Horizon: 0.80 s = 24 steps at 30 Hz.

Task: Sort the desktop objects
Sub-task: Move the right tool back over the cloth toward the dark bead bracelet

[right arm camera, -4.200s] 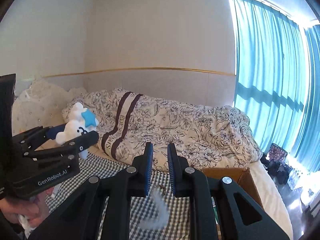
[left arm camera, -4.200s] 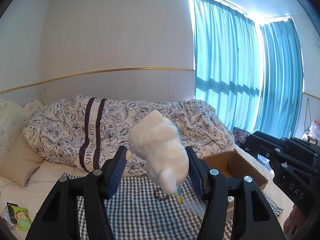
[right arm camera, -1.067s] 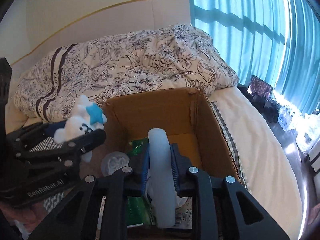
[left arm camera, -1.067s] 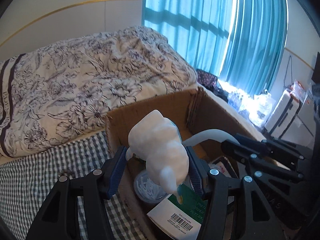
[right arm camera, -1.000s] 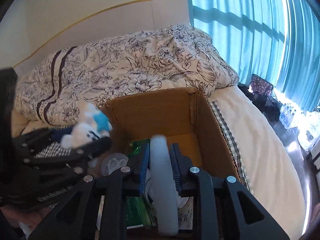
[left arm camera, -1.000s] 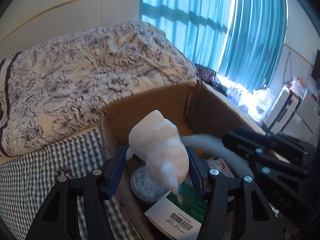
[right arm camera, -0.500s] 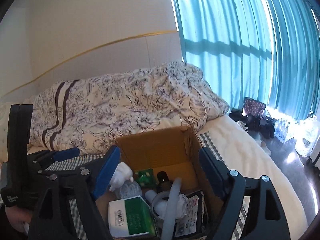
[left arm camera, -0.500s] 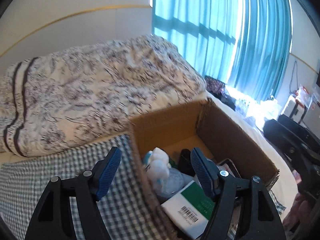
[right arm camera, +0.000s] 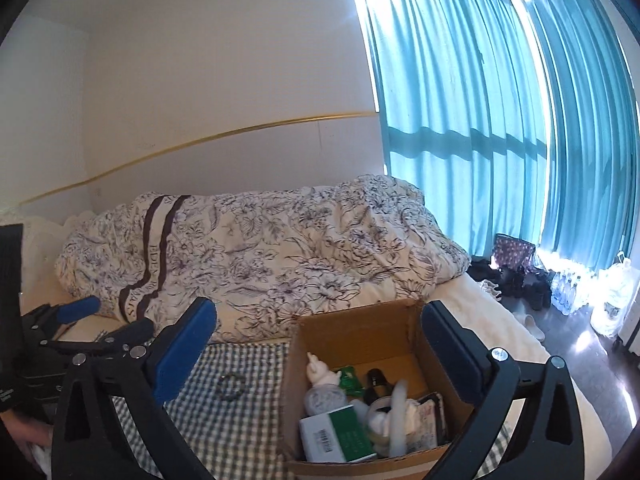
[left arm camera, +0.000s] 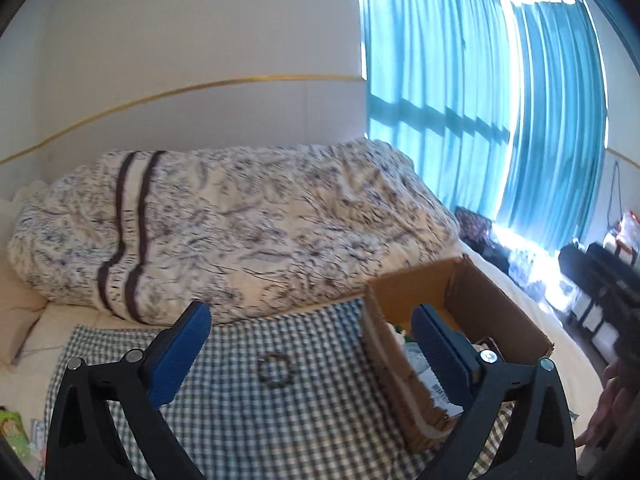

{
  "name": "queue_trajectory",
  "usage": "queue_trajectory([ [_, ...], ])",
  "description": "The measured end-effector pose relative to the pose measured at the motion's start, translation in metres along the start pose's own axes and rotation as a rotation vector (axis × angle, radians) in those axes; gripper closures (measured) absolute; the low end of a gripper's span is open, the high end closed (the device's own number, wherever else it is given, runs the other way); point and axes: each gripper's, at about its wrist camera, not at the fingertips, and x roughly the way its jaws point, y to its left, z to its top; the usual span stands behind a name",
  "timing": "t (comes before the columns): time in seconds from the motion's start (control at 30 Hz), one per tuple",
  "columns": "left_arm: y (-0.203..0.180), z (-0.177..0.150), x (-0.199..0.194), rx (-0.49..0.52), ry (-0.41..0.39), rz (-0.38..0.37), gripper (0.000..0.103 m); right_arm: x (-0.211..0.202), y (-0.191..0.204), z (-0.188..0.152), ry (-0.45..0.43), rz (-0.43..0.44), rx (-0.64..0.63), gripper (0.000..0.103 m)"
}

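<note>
Both claws have been emptied. The white plush toy (right arm camera: 320,374), held a second ago between the pads of the left claw (left arm camera: 310,346), is now seen inside the cardboard box (right arm camera: 360,330), at its left wall, above a clear tub and a green-and-white carton (right arm camera: 338,434). The pale curved tube (right arm camera: 396,420), carried until a moment ago by the right claw (right arm camera: 318,350), now leans among the things at the front of the box. Both claws are spread wide with nothing between their pads, and both have been raised and drawn back from the box.

The box stands at the right edge of the checked cloth (left arm camera: 240,400) laid over the bed. One small dark ring-shaped item (left arm camera: 274,370) is left on the cloth, near its middle, well apart from the box; what it is cannot be told. A green packet (left arm camera: 10,434) is glimpsed off the cloth's left edge.

Two deposits are thus judged complete, and the ring is probably the next thing to be collected.
</note>
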Motion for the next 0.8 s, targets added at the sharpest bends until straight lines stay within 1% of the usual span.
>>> queue_trajectory([
  [0.07, 0.012, 0.001, -0.014, -0.007, -0.012, 0.019, 0.0, -0.003, 0.015, 0.001, 0.013, 0.007, -0.006, 0.0],
  [0.13, 0.024, 0.001, -0.023, -0.011, -0.017, 0.032, 0.0, -0.002, 0.032, 0.002, 0.042, 0.044, -0.01, 0.0],
  [0.2, 0.035, 0.0, -0.031, -0.012, -0.019, 0.038, 0.0, -0.002, 0.046, 0.002, 0.054, 0.059, -0.019, 0.0],
  [0.3, 0.048, -0.003, -0.041, 0.0, -0.023, 0.067, 0.0, -0.004, 0.072, 0.001, 0.046, 0.055, -0.062, 0.0],
  [0.4, 0.067, -0.007, -0.046, -0.007, -0.011, 0.087, 0.0, -0.002, 0.096, -0.001, 0.054, 0.07, -0.098, 0.0],
  [0.53, 0.102, -0.015, -0.049, -0.076, -0.002, 0.081, 0.0, 0.007, 0.127, -0.004, 0.071, 0.084, -0.137, 0.0],
  [0.67, 0.136, -0.022, -0.049, -0.138, 0.002, 0.106, 0.0, 0.021, 0.15, -0.01, 0.086, 0.101, -0.155, 0.0],
  [0.73, 0.155, -0.026, -0.048, -0.176, 0.002, 0.108, 0.0, 0.035, 0.163, -0.015, 0.114, 0.125, -0.166, 0.0],
  [0.8, 0.171, -0.029, -0.044, -0.2, 0.009, 0.129, 0.0, 0.051, 0.174, -0.024, 0.157, 0.167, -0.169, 0.0],
])
